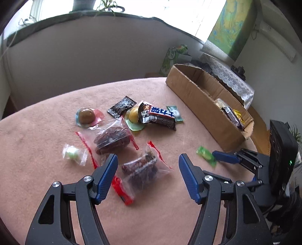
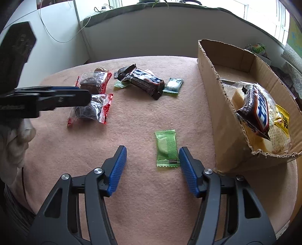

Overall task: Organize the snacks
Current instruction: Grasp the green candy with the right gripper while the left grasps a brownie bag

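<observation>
Right hand-held gripper (image 2: 152, 156) is spread wide just beside the cardboard box (image 2: 224, 120), a green candy packet (image 2: 167, 148) flat on the desk (image 2: 151, 197) against its right finger. Left hand-held gripper (image 1: 148, 164), also spread, hovers over a clear bag of dark dried fruit (image 1: 143, 169) farther from the box.

Soft window daylight from behind, fisheye-bent dark edges, left view slightly motion-blurred.

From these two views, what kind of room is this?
Probably a lived-in home room, not a lab: potted plants on the windowsill, a wall map, and a lace-covered side table behind the snack box.
</observation>
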The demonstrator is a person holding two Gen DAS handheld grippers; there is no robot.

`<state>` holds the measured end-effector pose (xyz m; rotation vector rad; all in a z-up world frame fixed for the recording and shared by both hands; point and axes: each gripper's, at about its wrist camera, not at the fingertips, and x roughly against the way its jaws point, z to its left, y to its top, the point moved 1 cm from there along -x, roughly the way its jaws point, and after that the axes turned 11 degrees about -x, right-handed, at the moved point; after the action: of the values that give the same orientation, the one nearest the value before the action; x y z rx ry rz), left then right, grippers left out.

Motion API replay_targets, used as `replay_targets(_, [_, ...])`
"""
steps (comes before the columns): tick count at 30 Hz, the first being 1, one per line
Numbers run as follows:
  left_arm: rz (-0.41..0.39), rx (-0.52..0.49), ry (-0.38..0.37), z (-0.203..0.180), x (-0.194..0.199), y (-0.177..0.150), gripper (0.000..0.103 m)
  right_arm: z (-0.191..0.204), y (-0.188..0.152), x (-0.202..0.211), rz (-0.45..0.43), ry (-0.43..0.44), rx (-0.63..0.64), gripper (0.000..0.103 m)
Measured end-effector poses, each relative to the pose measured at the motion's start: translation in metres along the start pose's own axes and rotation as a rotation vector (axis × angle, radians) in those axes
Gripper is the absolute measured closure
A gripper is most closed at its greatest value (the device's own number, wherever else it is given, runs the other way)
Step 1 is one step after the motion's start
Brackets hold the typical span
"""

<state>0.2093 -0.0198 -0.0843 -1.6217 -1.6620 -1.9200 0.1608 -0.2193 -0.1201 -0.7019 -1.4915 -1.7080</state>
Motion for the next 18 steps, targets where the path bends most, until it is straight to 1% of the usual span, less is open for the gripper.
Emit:
replay_targets(2, [0.034, 0.029, -0.028, 0.011, -0.015, 0.001, 0.037, 0.002, 0.001, -0.001, -0.002, -0.007, -0.004, 0.042])
replay_targets(4, [0.061, 0.058, -0.074, 0.017, -0.023, -0.002, 0.037, 0.003, 0.002, -0.004, -0.005, -0.015, -0.010, 0.042])
replay_targets(6, [0.061, 0.031, -0.062, 0.012, -0.020, -0.007, 0.037, 0.006, 0.003, -0.007, -0.010, -0.025, -0.004, 0.042])
replay_targets(8, [0.070, -0.018, -0.019, 0.000, -0.016, -0.012, 0.037, 0.009, 0.004, -0.009, -0.016, -0.038, 0.006, 0.044])
replay_targets(10, [0.080, -0.049, 0.054, -0.007, -0.017, -0.016, 0.037, 0.011, 0.004, -0.010, -0.027, -0.052, 0.008, 0.050])
replay_targets(11, [0.078, -0.071, 0.094, -0.013, -0.019, -0.017, 0.037, 0.012, 0.005, -0.011, -0.029, -0.055, 0.007, 0.052])
replay_targets(13, [0.085, -0.109, 0.160, -0.022, -0.022, -0.018, 0.037, 0.013, 0.005, -0.011, -0.035, -0.059, 0.004, 0.060])
replay_targets(14, [0.087, -0.129, 0.188, -0.026, -0.024, -0.018, 0.039, 0.013, 0.005, -0.011, -0.037, -0.060, 0.005, 0.062])
replay_targets(15, [0.088, -0.143, 0.210, -0.027, -0.025, -0.018, 0.045, 0.013, 0.005, -0.010, -0.039, -0.059, 0.006, 0.066])
replay_targets(16, [0.087, -0.151, 0.224, -0.029, -0.025, -0.018, 0.047, 0.014, 0.005, -0.010, -0.040, -0.058, 0.009, 0.072])
replay_targets(18, [0.082, -0.143, 0.217, -0.029, -0.024, -0.018, 0.050, 0.015, 0.004, -0.008, -0.043, -0.058, 0.020, 0.077])
